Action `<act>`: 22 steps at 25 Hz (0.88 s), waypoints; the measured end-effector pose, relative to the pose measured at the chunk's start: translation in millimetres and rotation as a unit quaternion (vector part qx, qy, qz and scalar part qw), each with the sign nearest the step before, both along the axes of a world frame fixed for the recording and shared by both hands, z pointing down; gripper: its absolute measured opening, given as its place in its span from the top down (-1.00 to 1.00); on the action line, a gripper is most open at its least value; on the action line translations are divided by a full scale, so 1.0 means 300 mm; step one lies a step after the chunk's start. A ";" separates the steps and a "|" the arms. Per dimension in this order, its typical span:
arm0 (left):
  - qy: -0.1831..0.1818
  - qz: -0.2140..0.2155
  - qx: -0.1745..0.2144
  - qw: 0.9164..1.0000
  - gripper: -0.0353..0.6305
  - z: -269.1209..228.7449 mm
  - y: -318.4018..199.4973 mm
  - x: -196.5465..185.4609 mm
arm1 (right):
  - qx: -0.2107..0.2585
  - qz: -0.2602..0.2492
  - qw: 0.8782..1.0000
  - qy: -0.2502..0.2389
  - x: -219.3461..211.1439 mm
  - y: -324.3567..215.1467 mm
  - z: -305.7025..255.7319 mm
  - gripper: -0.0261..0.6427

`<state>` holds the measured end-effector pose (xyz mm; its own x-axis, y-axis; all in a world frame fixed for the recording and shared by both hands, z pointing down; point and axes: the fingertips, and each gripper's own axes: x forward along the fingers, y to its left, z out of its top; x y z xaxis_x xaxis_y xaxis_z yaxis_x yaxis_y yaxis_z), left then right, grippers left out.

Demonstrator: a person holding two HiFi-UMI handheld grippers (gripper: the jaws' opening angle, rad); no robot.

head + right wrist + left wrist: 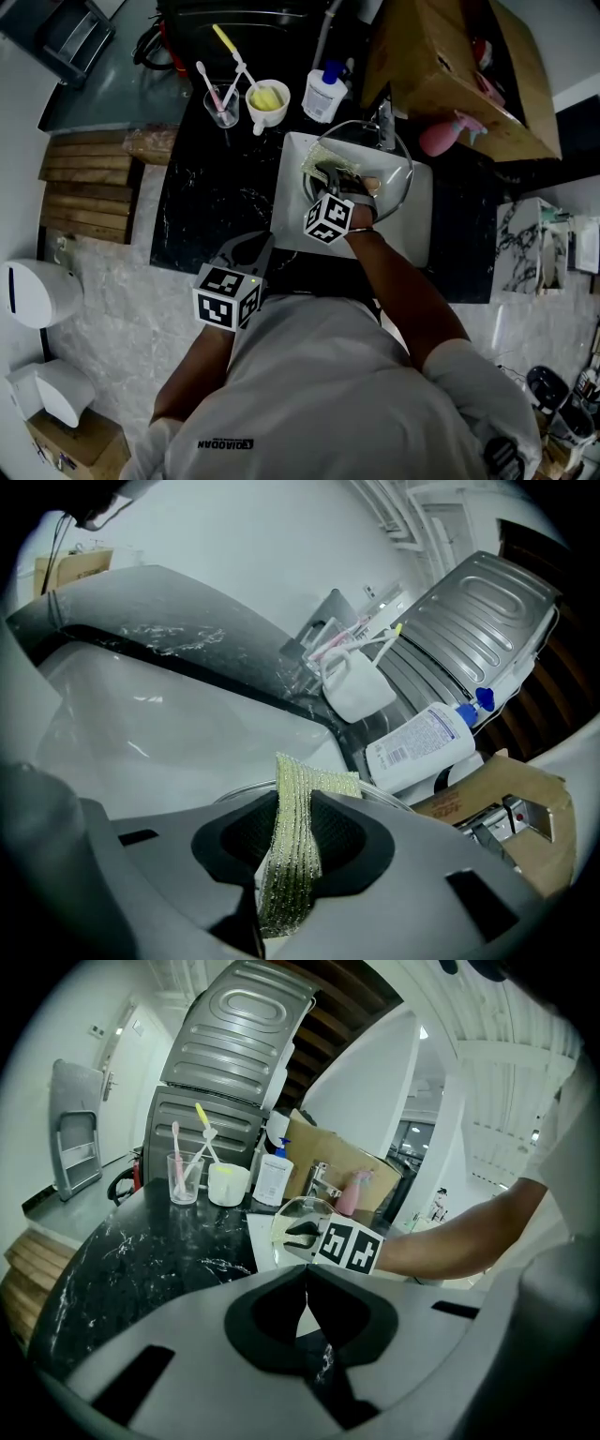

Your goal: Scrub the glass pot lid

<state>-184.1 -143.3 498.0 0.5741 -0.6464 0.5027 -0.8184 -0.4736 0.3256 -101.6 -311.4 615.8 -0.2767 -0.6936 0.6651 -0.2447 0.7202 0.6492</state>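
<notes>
The glass pot lid (386, 167) lies tilted in the white sink (291, 202); its rim (236, 792) curves just beyond my right jaws. My right gripper (330, 181) is over the lid's left side, shut on a yellow-green scrub sponge (292, 850) that sticks out past the fingertips toward the glass (298, 1211). My left gripper (255, 251) hangs back over the black counter's front edge, short of the sink. Its jaws (305, 1305) are shut with nothing between them.
Behind the sink stand a soap bottle (324, 94), a white mug (267, 103), a glass with toothbrushes (223, 105) and the faucet (384, 122). A cardboard box (450, 66) and a pink spray bottle (450, 131) sit at the back right. Wooden boards (89, 187) lie left.
</notes>
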 end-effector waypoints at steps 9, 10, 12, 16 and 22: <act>0.001 0.006 0.001 1.000 0.85 -0.001 0.021 0.027 | -0.012 -0.037 0.999 0.024 -0.007 0.064 0.037 0.57; 0.001 0.007 0.002 1.000 0.85 -0.002 0.022 0.030 | -0.013 -0.040 0.999 0.025 -0.007 0.069 0.039 0.57; 0.001 0.007 0.003 1.000 0.85 -0.007 0.022 0.035 | -0.015 -0.047 0.998 0.029 -0.005 0.075 0.043 0.57; 0.003 0.005 0.003 1.000 0.85 -0.006 0.026 0.039 | -0.019 -0.059 0.998 0.034 0.000 0.090 0.055 0.56; 0.004 0.003 0.004 1.000 0.85 -0.009 0.031 0.053 | -0.027 -0.086 0.995 0.048 0.006 0.127 0.075 0.56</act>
